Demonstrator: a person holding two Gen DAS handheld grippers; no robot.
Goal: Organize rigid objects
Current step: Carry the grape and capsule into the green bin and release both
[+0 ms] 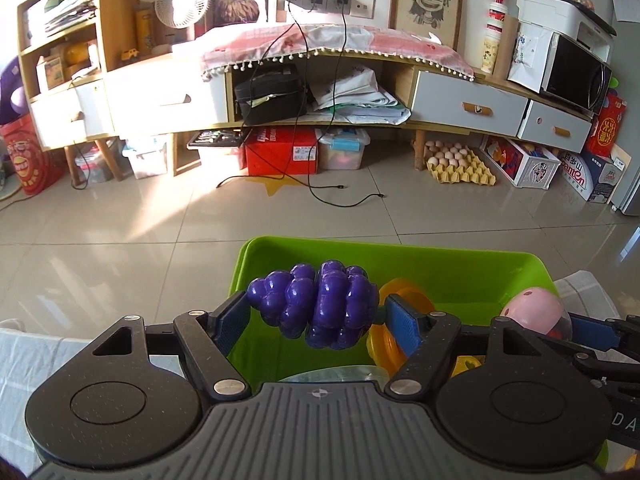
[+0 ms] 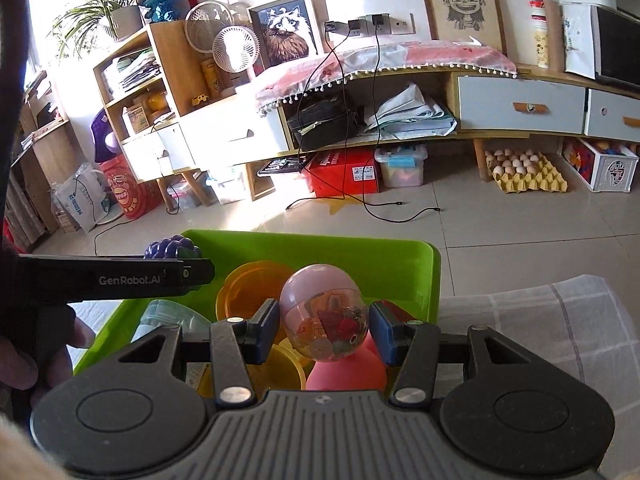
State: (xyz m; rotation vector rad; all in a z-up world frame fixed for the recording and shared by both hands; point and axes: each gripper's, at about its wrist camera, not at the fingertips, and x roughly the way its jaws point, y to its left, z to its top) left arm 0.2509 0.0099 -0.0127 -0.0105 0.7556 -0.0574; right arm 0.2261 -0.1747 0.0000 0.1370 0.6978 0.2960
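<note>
While both grippers hang above the green bin (image 1: pixel 472 276), each load sits directly over its open interior, so the drop is straight down. Left gripper (image 1: pixel 316 316): jaws clamped end to end on a purple toy grape bunch (image 1: pixel 320 304), long axis crosswise between the pads, over the bin's left part. Right gripper (image 2: pixel 324 328): jaws clenched on a pink capsule egg (image 2: pixel 324 312), upright, over the bin's middle; both tilt forward and down.
</note>
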